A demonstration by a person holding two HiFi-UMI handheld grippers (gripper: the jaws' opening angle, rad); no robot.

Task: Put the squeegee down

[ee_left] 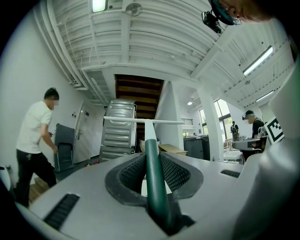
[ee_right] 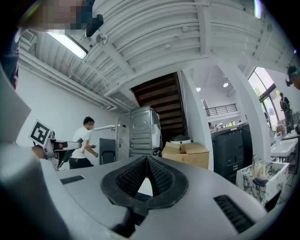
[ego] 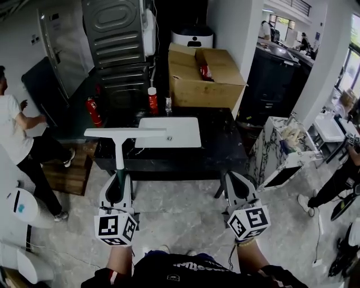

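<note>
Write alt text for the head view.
The left gripper grips a squeegee by its green handle, white blade over the left end of a black table. The right gripper is shut and empty. A white board lies on the table, a cardboard box behind it.

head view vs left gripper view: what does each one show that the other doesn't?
Head view only: the black table with a white board on it, a red bottle at its far edge, and the right gripper, jaws together and empty.

Left gripper view only: the left gripper close up, jaws shut on the green handle, plus the ceiling light.

Both: the squeegee, the person in a white shirt and the cardboard box.
</note>
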